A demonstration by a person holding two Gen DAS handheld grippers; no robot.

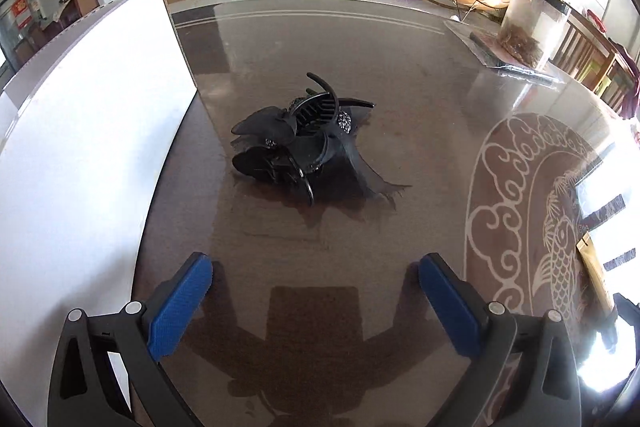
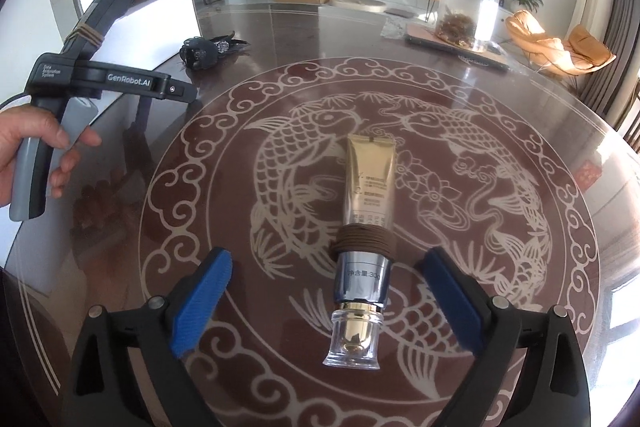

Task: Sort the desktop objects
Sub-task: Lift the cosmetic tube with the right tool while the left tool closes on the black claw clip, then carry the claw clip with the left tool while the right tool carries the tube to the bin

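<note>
Risking a roll of the gold tube (image 2: 370, 195) between wide, empty right gripper (image 2: 326, 303) pads; left gripper (image 1: 314, 303) likewise wide, snagging tangled hair clips (image 1: 304, 139).

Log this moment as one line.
left gripper: open, empty | right gripper: open, around tube, not pressing | hair clips: heaped beside white board

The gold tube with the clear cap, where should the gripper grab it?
Probably grip the gold tube across its silver collar, from above, with a pad on each long side. It lies flat, cap toward the open right gripper, and the collar looks firm.
</note>
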